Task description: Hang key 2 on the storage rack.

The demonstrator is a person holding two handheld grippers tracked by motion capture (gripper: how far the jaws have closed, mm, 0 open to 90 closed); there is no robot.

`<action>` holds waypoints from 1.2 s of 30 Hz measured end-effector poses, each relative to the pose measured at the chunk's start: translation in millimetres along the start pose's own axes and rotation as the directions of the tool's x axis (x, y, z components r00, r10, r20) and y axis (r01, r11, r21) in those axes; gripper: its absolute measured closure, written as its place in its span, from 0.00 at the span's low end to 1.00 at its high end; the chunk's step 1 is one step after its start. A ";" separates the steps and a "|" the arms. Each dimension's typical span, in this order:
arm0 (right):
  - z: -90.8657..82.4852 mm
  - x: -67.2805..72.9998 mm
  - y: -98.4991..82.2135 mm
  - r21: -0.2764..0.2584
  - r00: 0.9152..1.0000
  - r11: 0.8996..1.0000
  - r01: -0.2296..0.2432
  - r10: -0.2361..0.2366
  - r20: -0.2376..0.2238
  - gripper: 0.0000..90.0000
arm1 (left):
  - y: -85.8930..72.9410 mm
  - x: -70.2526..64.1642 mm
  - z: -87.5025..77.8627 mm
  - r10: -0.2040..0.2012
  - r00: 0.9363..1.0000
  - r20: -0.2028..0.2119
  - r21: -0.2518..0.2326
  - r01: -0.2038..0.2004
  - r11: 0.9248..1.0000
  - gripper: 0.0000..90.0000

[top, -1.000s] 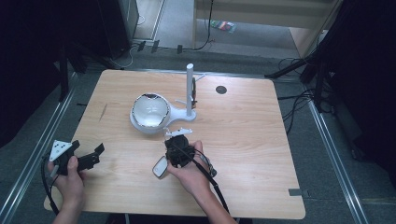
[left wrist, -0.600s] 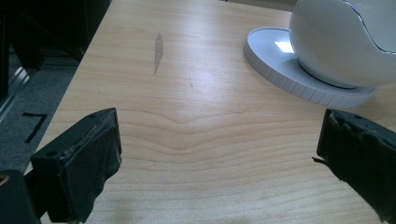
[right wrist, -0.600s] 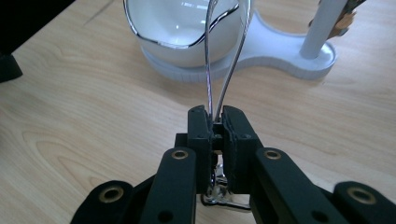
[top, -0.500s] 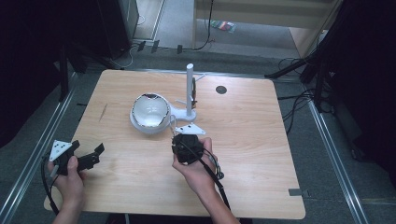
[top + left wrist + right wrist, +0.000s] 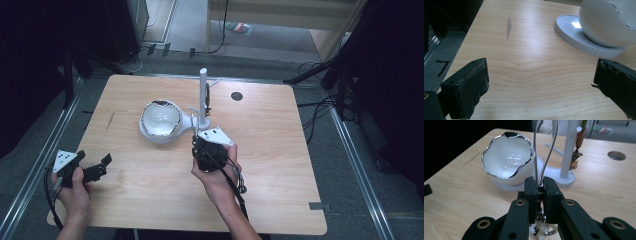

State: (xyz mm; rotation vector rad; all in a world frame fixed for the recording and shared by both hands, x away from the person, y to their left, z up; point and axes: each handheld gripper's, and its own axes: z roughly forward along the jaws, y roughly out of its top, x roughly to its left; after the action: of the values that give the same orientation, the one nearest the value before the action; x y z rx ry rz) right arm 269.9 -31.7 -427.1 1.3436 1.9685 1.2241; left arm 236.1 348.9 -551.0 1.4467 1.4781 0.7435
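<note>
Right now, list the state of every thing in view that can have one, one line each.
left gripper: open, nothing between the jaws, low over the table.
right gripper: shut on the silver wire piece, which rises upright from the jaws.
egg-shaped bowl: open, empty, sitting on its round base.
white stand: upright, a small item hanging from its peg.

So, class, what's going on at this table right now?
A person works with a gripper in each hand. The right gripper is shut on a thin silver loop, perhaps a bracelet or chain, and holds it up near the white egg-shaped bowl and the white stand, where another small item hangs. The left gripper rests open near the table's left edge, holding nothing.
</note>
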 end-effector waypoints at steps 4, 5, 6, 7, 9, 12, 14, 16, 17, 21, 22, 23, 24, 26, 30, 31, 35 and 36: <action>-6.0 -3.4 4.7 -0.045 1.000 0.999 -0.002 0.002 0.016 0.93 | 0.1 0.1 -0.3 0.006 1.000 0.000 0.005 -0.006 1.000 0.00; -8.3 -4.1 6.4 -0.060 1.000 0.998 -0.001 0.002 0.016 0.93 | 0.1 0.1 -0.3 0.006 1.000 0.001 0.003 -0.006 1.000 0.00; -9.8 -4.2 7.4 -0.071 1.000 0.997 -0.006 0.007 0.019 0.93 | 0.0 -0.3 -0.1 0.001 1.000 0.000 0.001 -0.001 1.000 0.00; -12.1 -4.6 9.1 -0.090 1.000 0.996 -0.007 0.009 0.021 0.93 | 0.0 -0.3 0.0 0.001 1.000 -0.001 0.001 -0.001 1.000 0.00; -14.3 -5.3 12.1 -0.106 1.000 0.994 -0.004 0.006 0.022 0.93 | 0.0 -0.5 0.0 0.001 1.000 -0.002 0.001 -0.001 1.000 0.00; -17.6 -6.7 16.8 -0.127 1.000 0.992 0.000 0.003 0.029 0.93 | 0.0 -0.2 -0.3 0.006 1.000 -0.001 0.005 -0.006 1.000 0.00; -19.0 -8.0 19.2 -0.143 1.000 0.990 0.004 0.001 0.031 0.93 | 0.0 -0.2 -0.2 0.006 1.000 -0.001 0.004 -0.006 1.000 0.00; -19.6 -9.5 20.9 -0.155 0.999 0.988 0.006 0.001 0.041 0.93 | 0.0 -0.3 -0.2 0.005 1.000 -0.001 0.003 -0.005 1.000 0.00; -19.4 -10.2 21.6 -0.162 0.999 0.987 0.005 0.003 0.047 0.93 | 0.0 -0.1 -0.4 0.007 1.000 0.000 0.005 -0.007 1.000 0.00; -16.1 -12.7 23.7 -0.171 0.998 0.985 0.012 -0.002 0.059 0.93 | -0.1 -0.2 0.0 0.001 1.000 0.001 0.000 -0.001 1.000 0.00; -14.7 -13.3 24.2 -0.171 0.998 0.985 0.015 -0.005 0.061 0.93 | -0.1 -0.1 0.0 0.001 1.000 0.001 0.000 -0.001 1.000 0.00; -13.2 -13.7 24.6 -0.170 0.998 0.985 0.014 -0.003 0.064 0.93 | -0.1 0.1 0.2 0.001 1.000 0.001 -0.002 -0.001 1.000 0.00; -11.5 -14.4 24.9 -0.170 0.998 0.985 0.012 -0.001 0.064 0.93 | 0.0 0.5 0.0 0.000 1.000 0.002 -0.002 0.000 1.000 0.00; -7.7 -16.2 25.6 -0.166 0.998 0.986 0.009 0.002 0.067 0.93 | 0.0 0.9 0.0 -0.005 1.000 0.004 -0.002 0.005 1.000 0.00; -0.5 -19.8 25.9 -0.153 0.997 0.988 0.001 0.010 0.070 0.93 | 0.0 0.6 -0.1 0.001 1.000 0.002 -0.001 -0.001 1.000 0.00; 0.9 -20.4 25.8 -0.150 0.997 0.989 0.002 0.009 0.071 0.93 | 0.0 0.5 -0.1 0.001 1.000 0.002 -0.001 -0.001 1.000 0.00; 7.9 -22.3 24.6 -0.134 0.997 0.991 -0.001 0.012 0.077 0.93 | 0.0 0.5 0.0 0.001 1.000 0.002 -0.001 -0.001 1.000 0.00; 9.5 -23.1 24.4 -0.131 0.997 0.991 0.000 0.010 0.077 0.93 | 0.0 0.5 0.0 0.001 1.000 0.002 -0.001 -0.001 1.000 0.00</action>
State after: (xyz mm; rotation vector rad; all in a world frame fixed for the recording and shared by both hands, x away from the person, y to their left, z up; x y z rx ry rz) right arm 298.9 -45.5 -413.2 1.3110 1.7999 1.2610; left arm 236.1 349.4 -551.1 1.4470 1.4753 0.7433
